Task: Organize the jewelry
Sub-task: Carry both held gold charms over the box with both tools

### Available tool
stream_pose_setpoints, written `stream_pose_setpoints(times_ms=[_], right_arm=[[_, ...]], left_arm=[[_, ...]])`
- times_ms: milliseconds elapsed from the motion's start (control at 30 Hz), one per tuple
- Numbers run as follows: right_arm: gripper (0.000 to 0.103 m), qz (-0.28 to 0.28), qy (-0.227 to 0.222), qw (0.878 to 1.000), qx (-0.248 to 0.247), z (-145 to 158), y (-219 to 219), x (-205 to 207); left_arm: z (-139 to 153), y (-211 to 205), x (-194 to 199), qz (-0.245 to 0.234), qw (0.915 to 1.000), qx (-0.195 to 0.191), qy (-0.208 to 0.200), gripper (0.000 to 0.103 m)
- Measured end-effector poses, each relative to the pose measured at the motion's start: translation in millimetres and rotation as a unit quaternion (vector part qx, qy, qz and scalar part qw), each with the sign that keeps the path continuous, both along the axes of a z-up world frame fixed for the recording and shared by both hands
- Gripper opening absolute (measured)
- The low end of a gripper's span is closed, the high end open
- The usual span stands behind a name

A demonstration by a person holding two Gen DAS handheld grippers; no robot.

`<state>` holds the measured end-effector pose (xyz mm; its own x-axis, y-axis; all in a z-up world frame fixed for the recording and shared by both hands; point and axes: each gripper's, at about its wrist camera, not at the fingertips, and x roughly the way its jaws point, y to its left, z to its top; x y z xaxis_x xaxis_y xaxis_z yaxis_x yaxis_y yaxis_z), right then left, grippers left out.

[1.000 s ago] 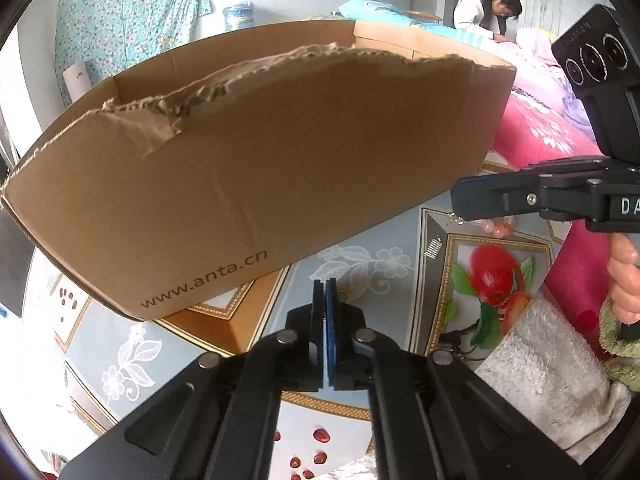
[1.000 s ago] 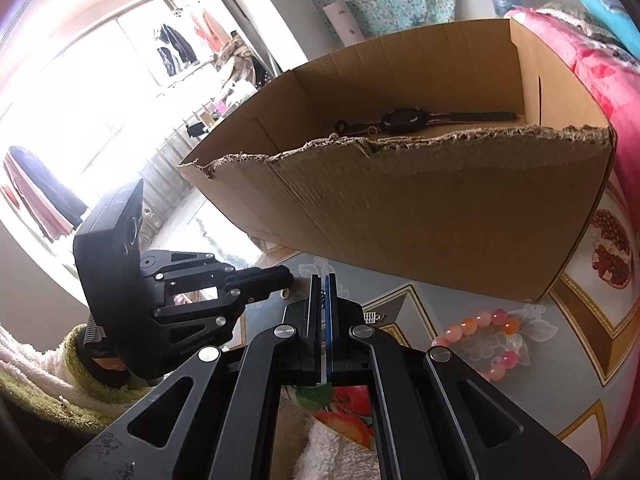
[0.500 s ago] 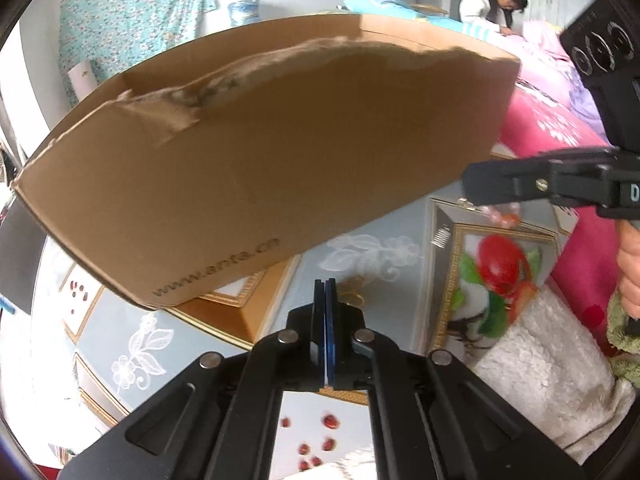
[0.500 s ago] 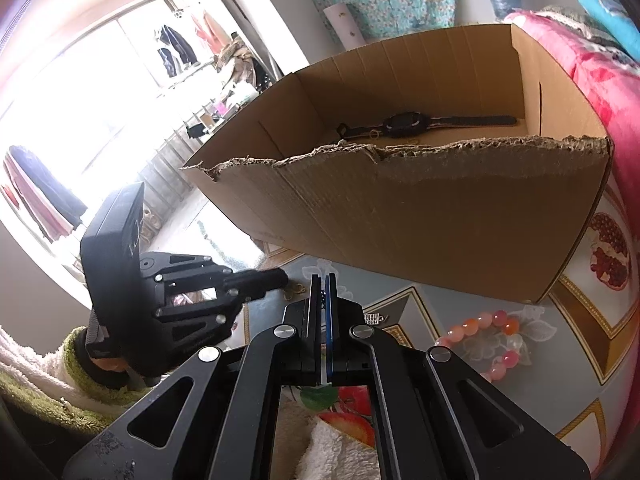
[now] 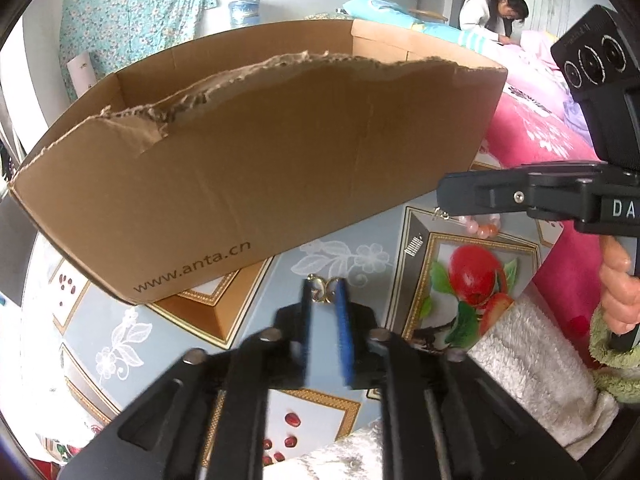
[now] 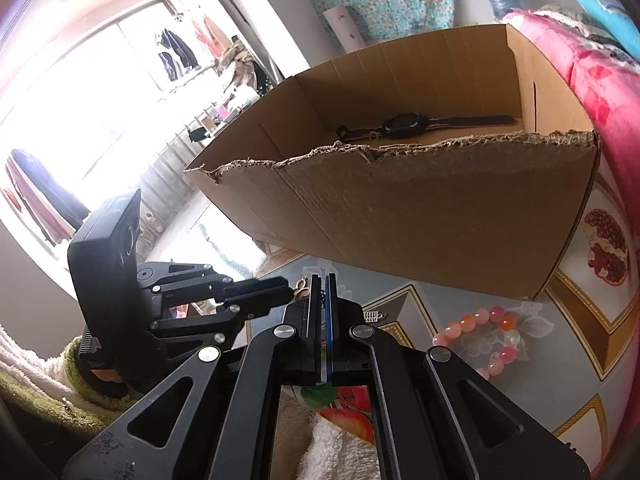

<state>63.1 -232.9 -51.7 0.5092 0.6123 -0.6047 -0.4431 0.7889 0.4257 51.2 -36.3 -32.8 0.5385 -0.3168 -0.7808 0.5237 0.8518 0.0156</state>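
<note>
My left gripper [image 5: 323, 292] points down at the patterned table; its jaws are opening a little. A small gold double-ring piece [image 5: 330, 285] lies on the table between its tips, and the pads do not press on it. The same gold piece [image 6: 301, 291] shows in the right wrist view just beyond the left gripper [image 6: 286, 294]. My right gripper [image 6: 322, 280] is shut on nothing, hovering over a pink bead bracelet [image 6: 484, 336]. A black watch [image 6: 404, 124] lies inside the torn cardboard box [image 5: 248, 168].
A small silver charm [image 5: 415, 245] lies between the gold piece and the bracelet [image 5: 480, 229]. White fluffy cloth [image 5: 532, 376] covers the table's near right corner. A pink bed [image 5: 536, 128] stands to the right, with a person [image 5: 492, 12] at its far end.
The left jaws have parted from shut to a narrow gap, and the gold piece now shows between their tips. The right gripper has stayed still and shut.
</note>
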Motion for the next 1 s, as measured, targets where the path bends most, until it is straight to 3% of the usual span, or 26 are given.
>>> stream_pose_setpoints(times_ms=[367, 567, 633, 1000], right_arm=[[0.0, 0.002, 0.005, 1.0, 0.001, -2, -1, 3], [0.0, 0.001, 0.006, 1.0, 0.002, -2, -1, 3], [0.0, 0.002, 0.005, 1.0, 0.002, -2, -1, 2], [0.0, -0.001, 0.001, 1.0, 0.002, 0, -2, 1]], left_arm=[[-5, -9, 8, -0.015, 0.9998, 0.013, -0.01, 0.017], [-4, -10, 8, -0.019, 0.9996, 0.017, -0.013, 0.014], [-4, -10, 8, -0.017, 0.9996, 0.017, -0.013, 0.003], [3, 1, 7, 0.0, 0.9997, 0.012, -0.021, 0.003]])
